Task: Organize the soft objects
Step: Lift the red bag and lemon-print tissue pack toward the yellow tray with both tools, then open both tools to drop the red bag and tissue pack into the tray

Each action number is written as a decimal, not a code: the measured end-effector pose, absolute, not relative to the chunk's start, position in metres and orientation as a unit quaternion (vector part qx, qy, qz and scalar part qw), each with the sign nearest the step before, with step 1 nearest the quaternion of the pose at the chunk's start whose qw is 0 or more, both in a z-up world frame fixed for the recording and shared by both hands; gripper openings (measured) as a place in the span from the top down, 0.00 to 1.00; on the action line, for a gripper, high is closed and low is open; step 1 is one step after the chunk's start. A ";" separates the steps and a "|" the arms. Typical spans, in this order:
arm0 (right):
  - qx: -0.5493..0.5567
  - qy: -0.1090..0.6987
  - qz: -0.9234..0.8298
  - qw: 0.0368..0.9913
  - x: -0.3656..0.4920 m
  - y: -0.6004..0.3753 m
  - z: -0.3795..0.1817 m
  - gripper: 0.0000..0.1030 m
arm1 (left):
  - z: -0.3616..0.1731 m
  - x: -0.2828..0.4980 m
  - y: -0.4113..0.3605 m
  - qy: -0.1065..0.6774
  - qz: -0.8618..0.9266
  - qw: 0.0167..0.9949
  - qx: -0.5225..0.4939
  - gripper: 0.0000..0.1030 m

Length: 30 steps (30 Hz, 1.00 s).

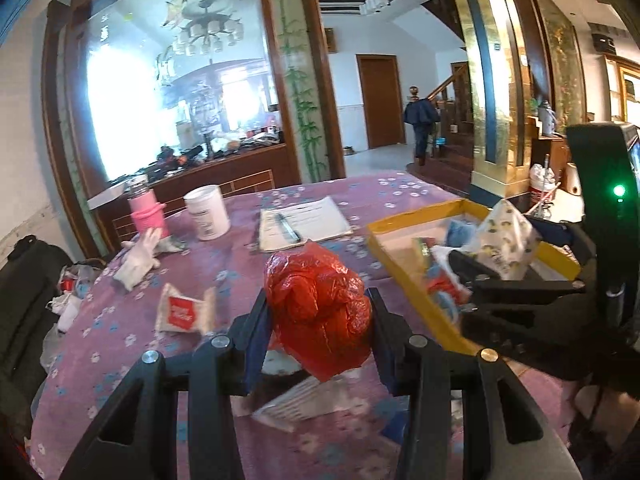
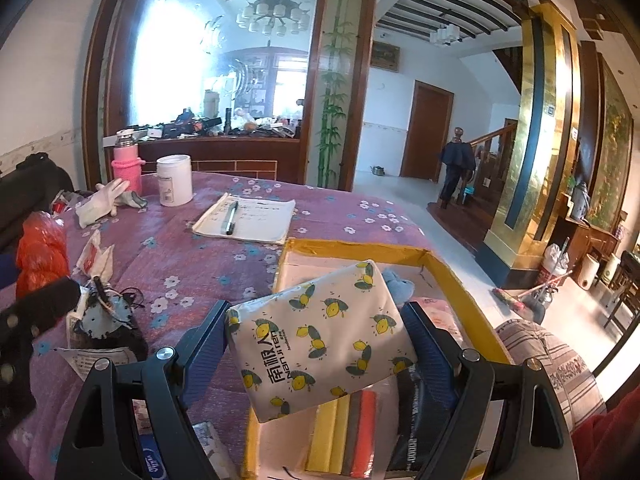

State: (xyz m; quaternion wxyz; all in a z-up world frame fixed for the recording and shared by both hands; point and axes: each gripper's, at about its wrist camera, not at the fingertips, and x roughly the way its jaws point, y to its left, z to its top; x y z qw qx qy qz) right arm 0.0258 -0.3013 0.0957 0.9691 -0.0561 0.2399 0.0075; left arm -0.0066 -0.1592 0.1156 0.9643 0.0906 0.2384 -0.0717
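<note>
A round table [image 2: 248, 276] under a purple flowered cloth fills both of my wrist views, with a shallow yellow-rimmed tray [image 2: 452, 280] sitting at its right side. In that tray I see a blue plush item [image 2: 398, 282], a stack of coloured sponges [image 2: 344, 432] and other soft pieces (some too blurred to name). My right gripper [image 2: 320, 340] is clamped on a tissue pack [image 2: 324, 336] printed with lemons, its blue pads pressed to both ends, the pack held tilted above the tray's near half. My left gripper [image 1: 318, 316] is clenched on a crumpled red plastic bag [image 1: 320, 308], held clear of the cloth to the left of the tray; the same bag shows at the left edge of the right view. On the far side of the table lie a notepad [image 2: 248, 218] with a pen [image 2: 231, 218] on top, a white jar [image 2: 174, 180] and a pink flask [image 2: 127, 164], with a white glove [image 2: 102, 198] just beside the flask. A small white packet with a red label [image 1: 182, 312] rests on the cloth near the left gripper.
</note>
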 end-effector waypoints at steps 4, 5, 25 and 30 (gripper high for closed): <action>-0.029 0.248 -0.003 0.968 0.031 -0.322 0.097 0.15 | 0.116 -0.001 -0.179 0.247 -0.095 0.961 0.080 0.57; -0.016 0.252 -0.005 0.968 0.033 -0.330 0.098 0.15 | 0.115 0.001 -0.185 0.250 -0.101 0.960 0.077 0.57; 0.177 0.337 -0.006 0.925 0.057 -0.442 0.073 0.14 | 0.058 0.046 -0.293 0.362 -0.219 0.903 0.074 0.58; 0.176 0.350 -0.012 0.920 0.061 -0.443 0.066 0.14 | 0.049 0.043 -0.301 0.364 -0.236 0.897 0.082 0.51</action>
